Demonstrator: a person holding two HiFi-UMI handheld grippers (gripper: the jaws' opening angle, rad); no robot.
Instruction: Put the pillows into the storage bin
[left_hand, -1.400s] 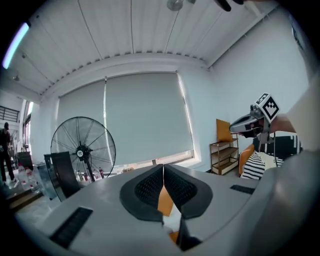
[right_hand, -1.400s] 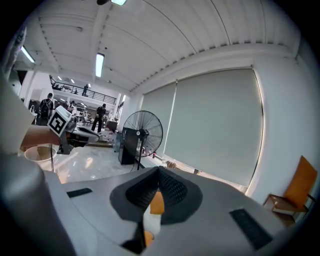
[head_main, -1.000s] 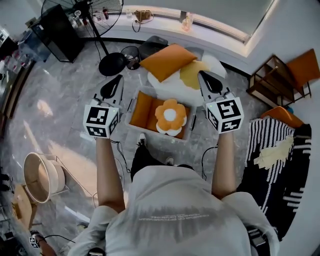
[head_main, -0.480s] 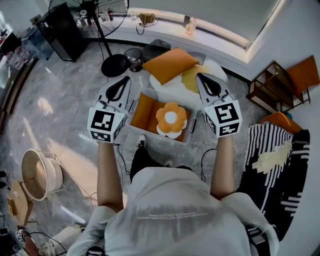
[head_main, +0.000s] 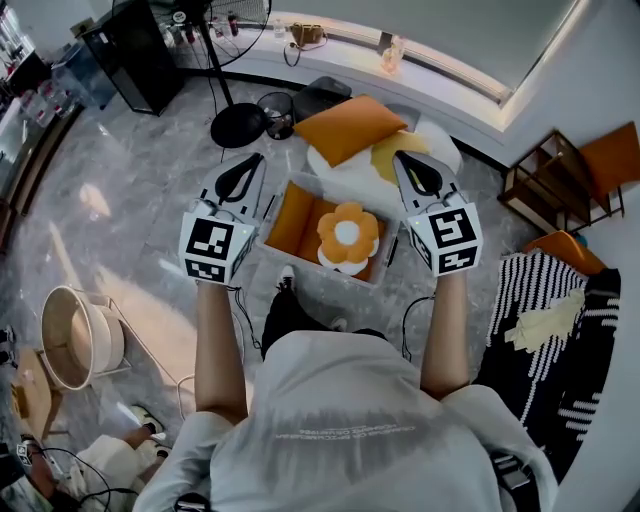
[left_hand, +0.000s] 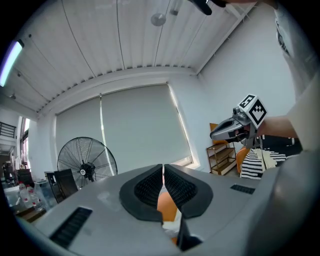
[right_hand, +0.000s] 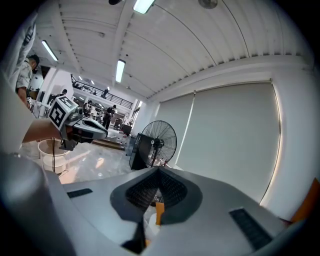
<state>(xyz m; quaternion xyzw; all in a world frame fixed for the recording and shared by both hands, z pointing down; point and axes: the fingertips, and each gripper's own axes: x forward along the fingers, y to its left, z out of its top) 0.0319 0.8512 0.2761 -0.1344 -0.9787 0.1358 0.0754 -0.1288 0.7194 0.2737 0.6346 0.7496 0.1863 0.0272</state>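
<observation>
While the left gripper (head_main: 238, 180) hangs clenched and empty beside the storage bin (head_main: 296, 256), an orange cushion (head_main: 297, 215) and a flower pillow (head_main: 347, 236) lie inside it. Just beyond its far rim, an orange square pillow (head_main: 346, 128) overlaps a fried-egg pillow (head_main: 385, 160). The right gripper (head_main: 420, 176), likewise pinched shut on nothing, flanks the bin's other side. Both should spread their jaws, reach forward and take the square pillow by opposite edges.
</observation>
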